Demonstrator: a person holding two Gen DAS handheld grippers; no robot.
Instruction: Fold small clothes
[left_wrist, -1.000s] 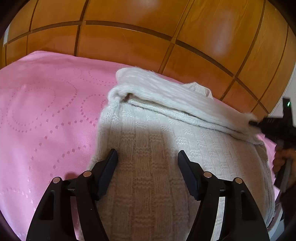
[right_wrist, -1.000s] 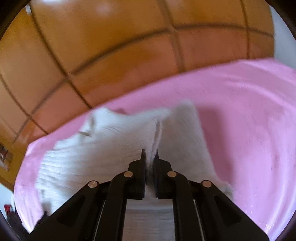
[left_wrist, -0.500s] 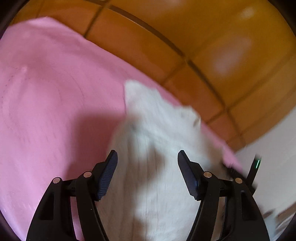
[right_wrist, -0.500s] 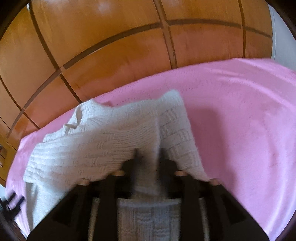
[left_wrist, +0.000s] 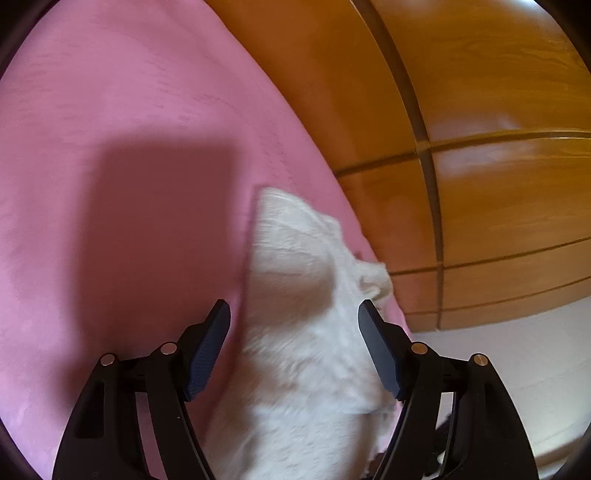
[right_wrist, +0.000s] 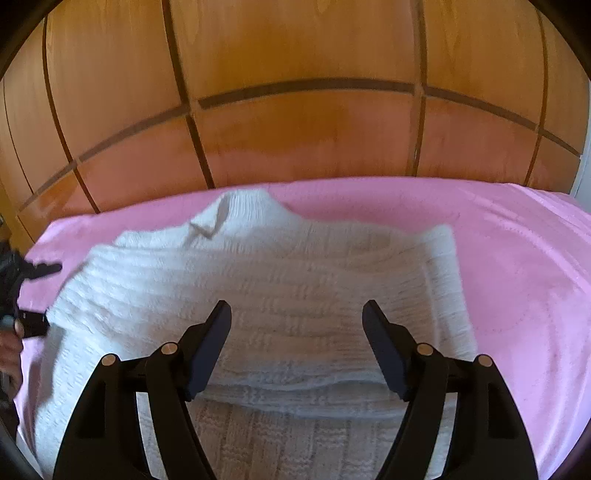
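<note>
Pink bedspread (right_wrist: 517, 258) carries white knit sweater (right_wrist: 295, 277), right gripper (right_wrist: 295, 332) just opened above

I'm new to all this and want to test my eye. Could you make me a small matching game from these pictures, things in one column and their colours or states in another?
Things:
1. knitted sweater
2. bed cover
3. wooden panelling
4. right tongs

Colours or states:
A. pink
B. open, nothing pinched, having just been opening
C. orange-brown with dark grooves
D. cream-white, folded over itself

Pairs: 1-D, 2-A, 3-C, 4-B
</note>
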